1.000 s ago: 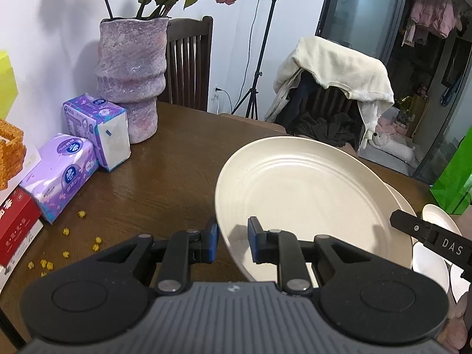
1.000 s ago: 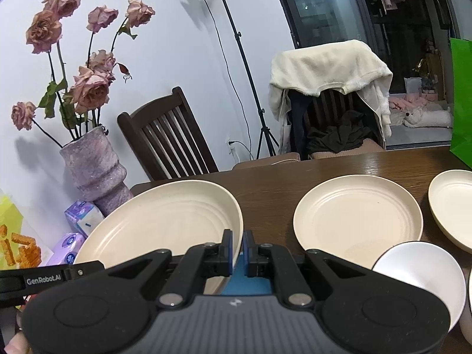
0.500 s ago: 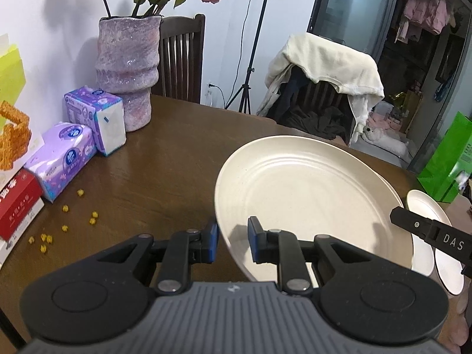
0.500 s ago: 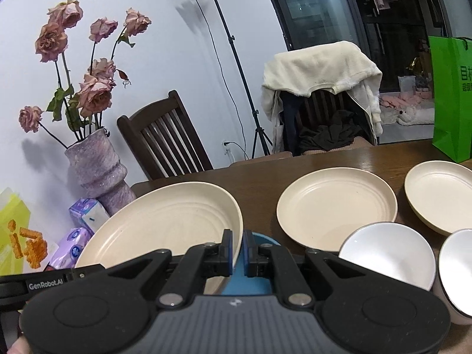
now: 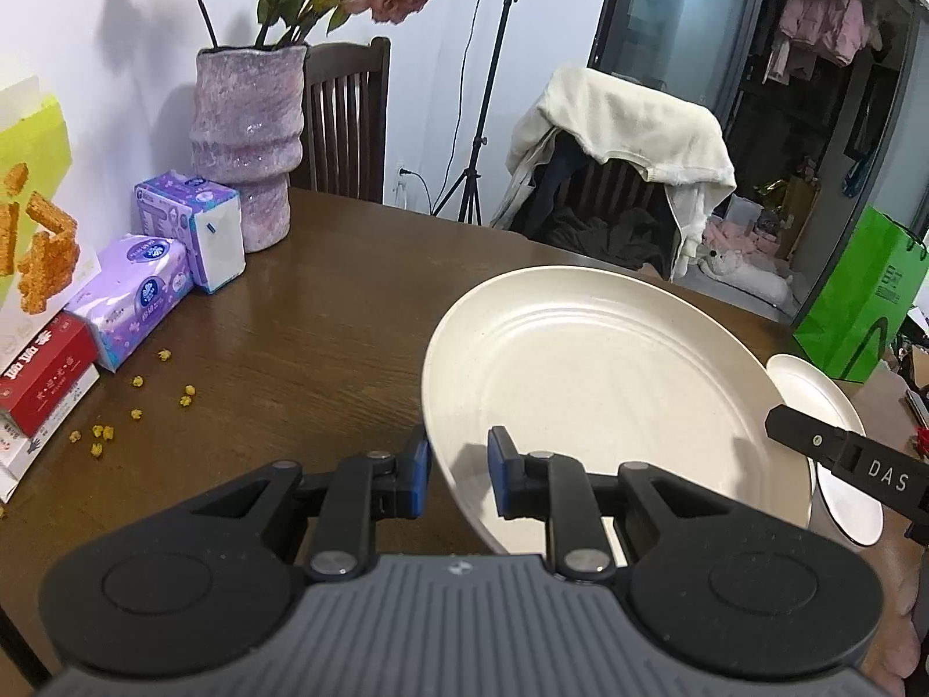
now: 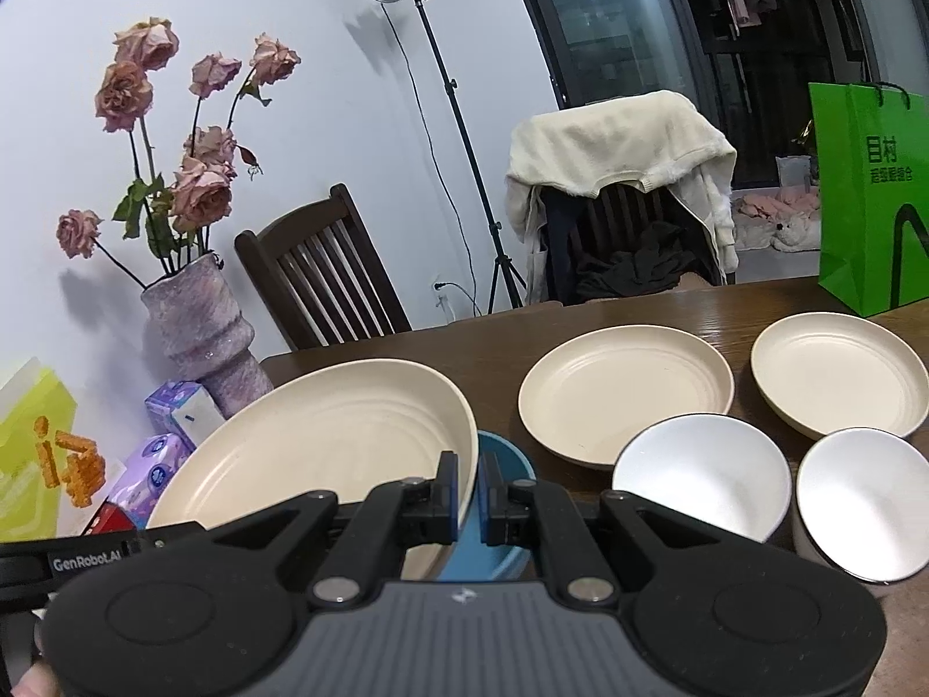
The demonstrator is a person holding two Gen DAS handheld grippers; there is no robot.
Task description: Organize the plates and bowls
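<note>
Here both grippers pinch opposite edges of 1 large cream plate (image 5: 604, 401), which hangs tilted above the dark wooden table (image 5: 302, 325). The left gripper (image 5: 458, 467) angles downward, its blue pads (image 5: 419, 467) closed on the plate's near-left rim, 1 pad under and 1 over the edge. The right gripper (image 6: 469, 493) also tips down, its jaws nearly together and clamped on the plate's right rim; in the left wrist view its black finger reaches in from the lower right.

Under the raised plate, seen from the right wrist, sits a blue bowl (image 6: 511, 464). Beyond it on the table lie 2 more cream plates, a nearer one (image 6: 624, 392) and a farther one (image 6: 839, 372), with 2 white bowls (image 6: 702, 479) just in front of them, side by side.

At the table's left edge stand a mottled purple vase (image 5: 247, 133) of faded roses, 2 purple tissue packs (image 5: 191, 229), a red box (image 5: 43, 372) and scattered yellow crumbs (image 5: 139, 398). A green paper bag (image 6: 868, 197) stands at the far right of the table. Behind are 2 wooden chairs, 1 draped with a cream garment (image 6: 621, 145), and a lamp on a tripod stand (image 6: 447, 116) against the white wall.
</note>
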